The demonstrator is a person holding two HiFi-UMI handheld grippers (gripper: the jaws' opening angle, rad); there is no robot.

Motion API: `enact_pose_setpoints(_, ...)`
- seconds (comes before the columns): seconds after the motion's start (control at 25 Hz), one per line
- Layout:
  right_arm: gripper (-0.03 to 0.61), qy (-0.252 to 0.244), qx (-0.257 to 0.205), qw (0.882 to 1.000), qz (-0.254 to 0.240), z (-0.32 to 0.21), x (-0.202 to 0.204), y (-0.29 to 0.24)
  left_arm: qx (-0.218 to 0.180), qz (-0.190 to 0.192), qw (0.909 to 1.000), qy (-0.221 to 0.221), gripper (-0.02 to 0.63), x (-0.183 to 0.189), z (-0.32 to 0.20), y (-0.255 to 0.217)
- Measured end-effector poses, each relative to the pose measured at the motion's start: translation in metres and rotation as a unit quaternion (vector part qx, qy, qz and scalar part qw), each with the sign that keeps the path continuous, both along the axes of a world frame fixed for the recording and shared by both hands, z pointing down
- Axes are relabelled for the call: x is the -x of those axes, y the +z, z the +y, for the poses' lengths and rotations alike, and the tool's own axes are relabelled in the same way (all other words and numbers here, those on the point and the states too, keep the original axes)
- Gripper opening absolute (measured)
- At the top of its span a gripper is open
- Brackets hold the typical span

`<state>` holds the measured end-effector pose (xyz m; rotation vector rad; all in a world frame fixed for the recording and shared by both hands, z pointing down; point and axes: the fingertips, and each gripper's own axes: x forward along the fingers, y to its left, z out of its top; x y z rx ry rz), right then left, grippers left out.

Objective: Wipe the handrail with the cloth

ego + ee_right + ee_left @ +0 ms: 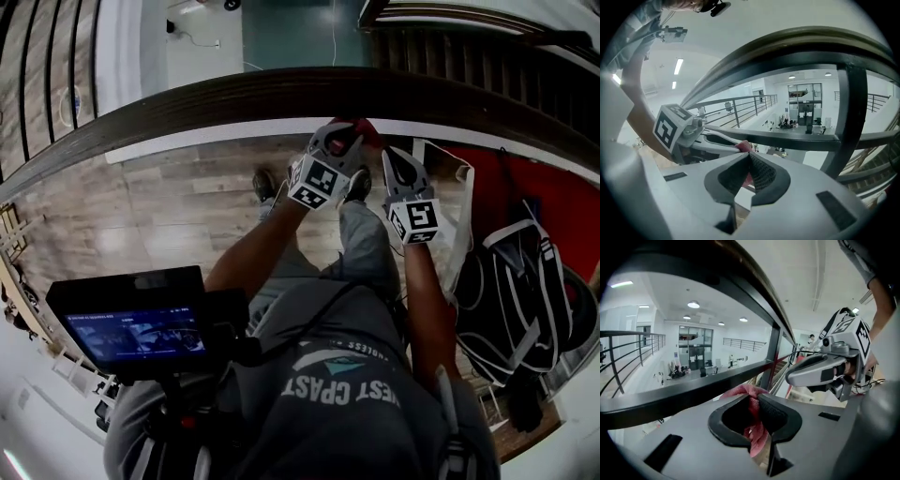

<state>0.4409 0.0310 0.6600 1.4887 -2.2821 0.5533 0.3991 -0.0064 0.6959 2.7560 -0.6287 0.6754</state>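
Observation:
The dark handrail [234, 94] curves across the top of the head view. In both gripper views it arches overhead [740, 268] [811, 42]. A red cloth [364, 129] is bunched just below the rail between the two gripper tips. My left gripper [342, 136] is shut on the cloth [753, 427], which hangs pink-red between its pads. My right gripper [391, 157] sits close beside it on the right. Its jaws meet at the tips [749, 154] with red cloth [747, 180] showing in the gap. Each gripper sees the other: the right gripper [787, 378] and the left gripper [729, 140].
A lower horizontal bar [693, 390] and an upright post [846, 117] stand just ahead of the jaws. A black backpack with white straps [516, 300] lies on the red floor at right. A monitor [131, 328] on the person's rig fills the lower left. Beyond the railing is an open atrium.

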Motion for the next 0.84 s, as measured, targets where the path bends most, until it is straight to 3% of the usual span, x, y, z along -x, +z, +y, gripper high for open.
enact_pose_setpoints(0.44, 0.006, -0.019, -0.021, 1.0, -0.004, 0.0, 0.08, -0.067, -0.032, -0.005, 0.9992, 0.025, 0.06, 0.12, 0.029, -0.096)
enact_pose_setpoints(0.84, 0.006, -0.043, -0.044, 0.998, 0.002, 0.012, 0.169, -0.133, -0.065, 0.036, 0.9965, 0.037, 0.06, 0.217, 0.046, -0.196)
